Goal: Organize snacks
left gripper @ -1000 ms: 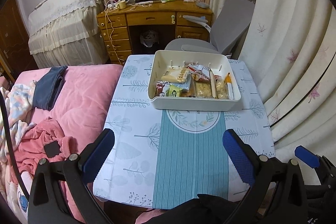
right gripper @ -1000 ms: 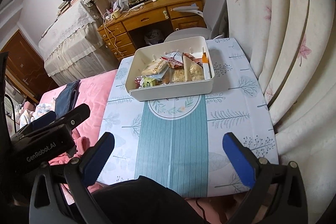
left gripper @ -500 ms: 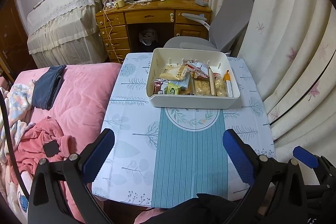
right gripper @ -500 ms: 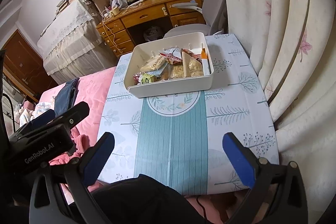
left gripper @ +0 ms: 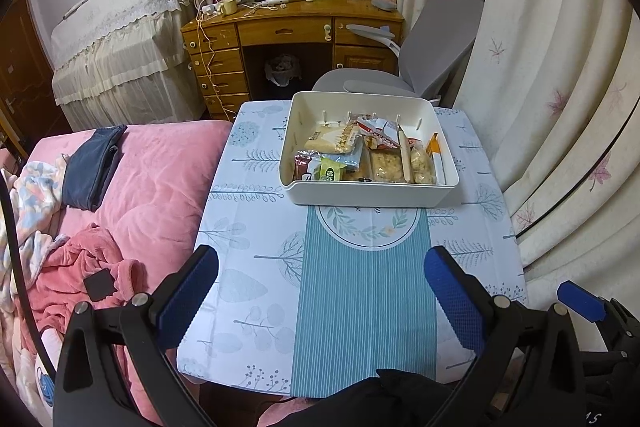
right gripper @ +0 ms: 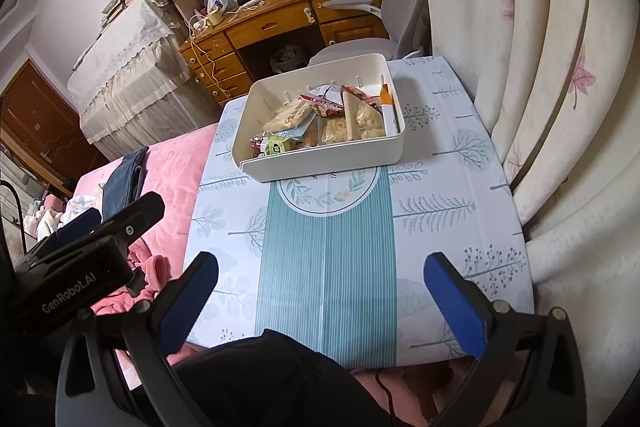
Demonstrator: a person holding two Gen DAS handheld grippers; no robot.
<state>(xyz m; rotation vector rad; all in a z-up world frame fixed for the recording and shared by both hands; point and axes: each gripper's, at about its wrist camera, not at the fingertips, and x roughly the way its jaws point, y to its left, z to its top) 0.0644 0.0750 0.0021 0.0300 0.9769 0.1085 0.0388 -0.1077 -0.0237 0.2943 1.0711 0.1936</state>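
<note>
Now both tongs, left [left gripper: 320, 291] and right [right gripper: 320, 291], are wide and hold nothing. Snacks [left gripper: 362, 157] sit in the white box [left gripper: 370, 193], upper middle. Reach slowly; pinch one packet.

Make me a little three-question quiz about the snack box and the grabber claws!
1. True or false: the left gripper is holding a snack.
2. Where do the snacks lie? A) in the white box B) on the pink blanket C) on the grey chair
3. Fill in: the right gripper hangs over the table's ____ striped runner.

Key: 1 false, both are open and empty. 2 A. 3 teal.
</note>
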